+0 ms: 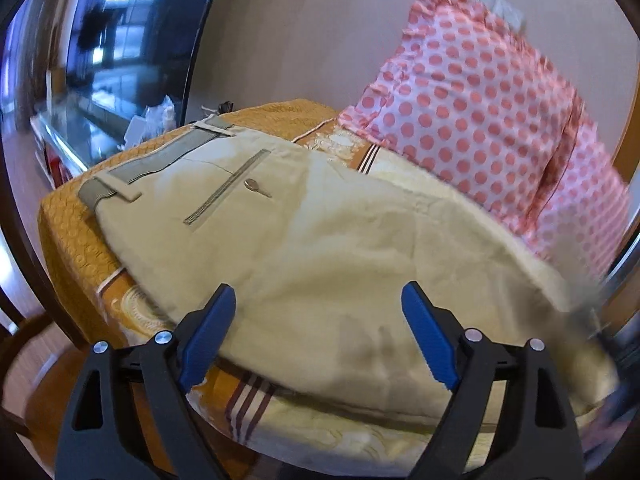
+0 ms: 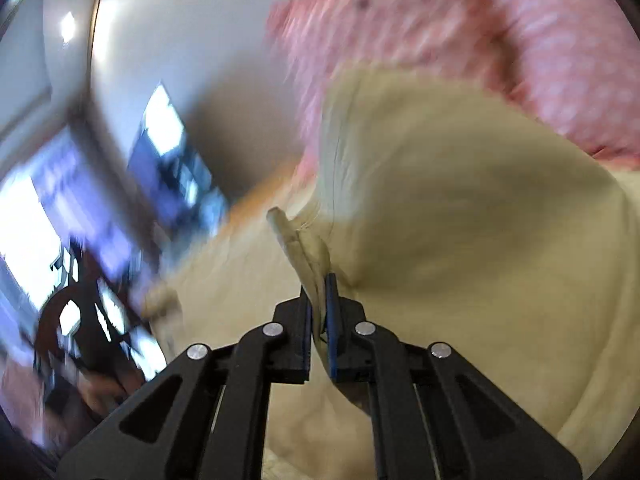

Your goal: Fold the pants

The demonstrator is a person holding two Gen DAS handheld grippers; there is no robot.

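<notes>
Left wrist view shows the left claw point(image 1: 318, 334) wide open over pants point(image 1: 304, 240) beside a pillow point(image 1: 480, 112); right wrist view shows the right claw point(image 2: 319, 312) pinching their fabric.

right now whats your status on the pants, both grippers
Left gripper open, over the pants, holding nothing. Right gripper shut on a lifted pants edge. Polka-dot pillow lies right beside the fabric.

left gripper point(image 1: 318, 296): black angular linkage arms with triangular cut-outs | round silver pivot screws | blue ribbed finger pads point(image 1: 208, 336) || right gripper point(image 2: 319, 280): same black frame | silver screws | thin blue pads point(image 2: 331, 320)
</notes>
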